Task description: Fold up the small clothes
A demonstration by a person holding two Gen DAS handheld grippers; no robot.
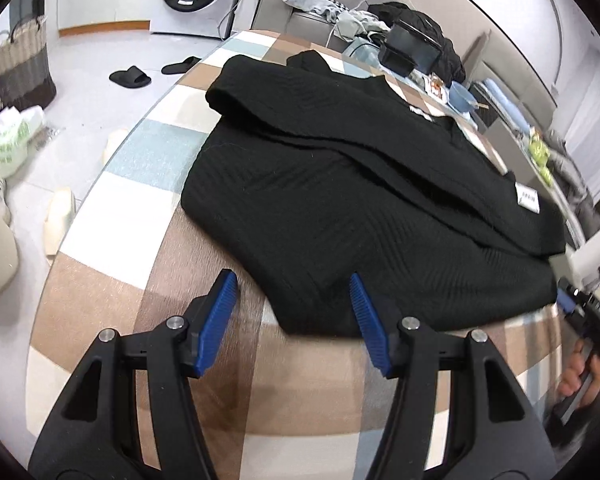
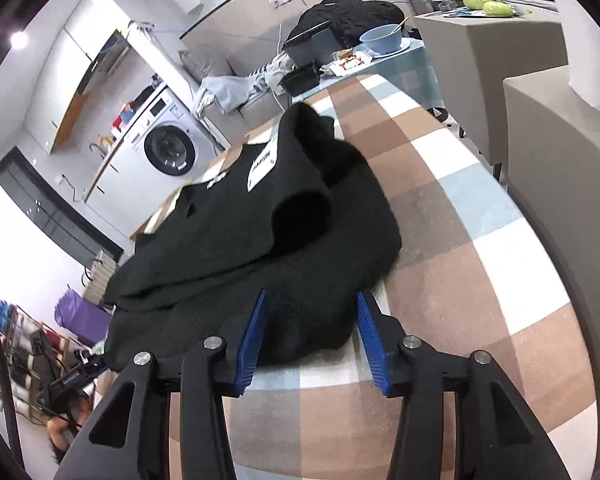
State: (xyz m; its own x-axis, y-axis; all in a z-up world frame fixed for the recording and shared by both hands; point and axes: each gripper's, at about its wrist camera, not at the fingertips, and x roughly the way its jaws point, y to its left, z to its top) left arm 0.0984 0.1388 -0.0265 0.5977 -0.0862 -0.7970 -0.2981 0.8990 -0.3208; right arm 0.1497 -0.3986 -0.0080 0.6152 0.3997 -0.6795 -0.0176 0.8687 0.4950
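Blue bowl (image 2: 381, 41) holds stick; left claw (image 1: 292, 322) spread, empty; right claw (image 2: 310, 338) spread astride black garment (image 2: 260, 240) hem.

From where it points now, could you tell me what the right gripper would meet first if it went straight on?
Probably the black garment: its near edge already lies between the right gripper's open jaws.
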